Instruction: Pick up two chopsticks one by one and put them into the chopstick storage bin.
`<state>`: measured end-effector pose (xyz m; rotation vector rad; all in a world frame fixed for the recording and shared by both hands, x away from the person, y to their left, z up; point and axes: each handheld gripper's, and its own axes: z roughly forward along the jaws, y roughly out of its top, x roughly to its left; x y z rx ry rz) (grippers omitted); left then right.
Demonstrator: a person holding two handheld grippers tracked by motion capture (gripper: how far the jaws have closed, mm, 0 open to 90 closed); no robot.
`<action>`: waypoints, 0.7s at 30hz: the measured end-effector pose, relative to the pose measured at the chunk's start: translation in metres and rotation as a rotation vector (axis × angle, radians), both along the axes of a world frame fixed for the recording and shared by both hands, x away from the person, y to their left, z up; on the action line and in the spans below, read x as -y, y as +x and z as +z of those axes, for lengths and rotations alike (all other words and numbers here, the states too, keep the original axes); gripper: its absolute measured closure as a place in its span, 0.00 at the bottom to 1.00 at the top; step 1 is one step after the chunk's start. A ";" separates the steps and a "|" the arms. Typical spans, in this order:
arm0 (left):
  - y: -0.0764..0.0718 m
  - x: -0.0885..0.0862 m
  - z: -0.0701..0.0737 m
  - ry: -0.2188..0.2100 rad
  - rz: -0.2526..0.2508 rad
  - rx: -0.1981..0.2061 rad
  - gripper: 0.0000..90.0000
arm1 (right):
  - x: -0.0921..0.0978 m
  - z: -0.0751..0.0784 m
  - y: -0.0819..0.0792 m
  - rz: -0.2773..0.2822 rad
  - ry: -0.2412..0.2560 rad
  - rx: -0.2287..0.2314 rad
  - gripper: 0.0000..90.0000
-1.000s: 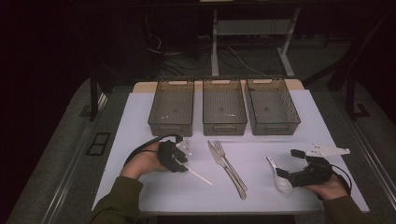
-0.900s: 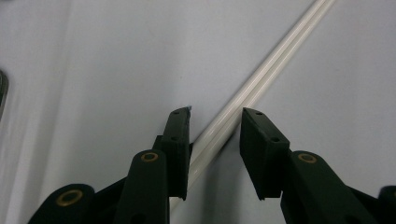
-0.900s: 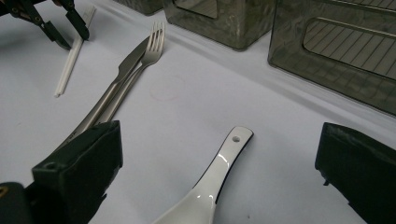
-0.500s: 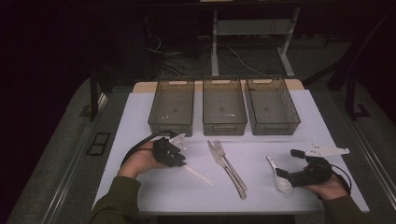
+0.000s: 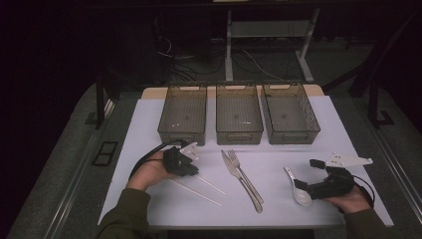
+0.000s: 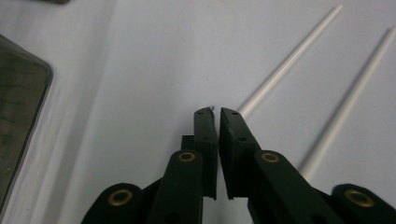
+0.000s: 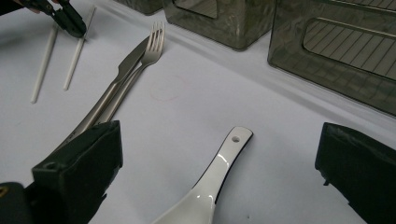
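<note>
**Left gripper at the chopsticks, right over the spoon**

Left gripper (image 5: 191,169) sat at the top ends of the chopsticks (image 5: 199,186), jaws nearly closed w/ a thin slit between them. The left gripper view showed nothing held; nearer stick's tip lay just beside the right jaw, not inside. Sticks lay side by side on the table (image 5: 278,209), left of the knife (image 5: 241,179) & fork (image 5: 245,175), long axis running approx 10 to 4 o'clock, far ends toward 4.

Right gripper (image 5: 300,184) had jaws wide open either side of the spoon (image 7: 212,184), not touching. Spoon handle pointed approx 11 o'clock toward the bins (image 5: 239,117), bowl toward the person.

Risks, as I judged: thin round sticks could roll or scissor apart if pinched off-centre; one might get left behind. Glossy spoon could slip if grabbed at the bowl.
</note>
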<state>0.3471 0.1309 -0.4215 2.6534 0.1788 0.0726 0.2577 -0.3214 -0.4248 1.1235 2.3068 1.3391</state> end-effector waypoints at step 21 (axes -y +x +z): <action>-0.029 -0.024 0.013 -0.042 0.030 0.061 0.77 | 0.001 0.000 0.000 -0.004 0.003 -0.001 0.01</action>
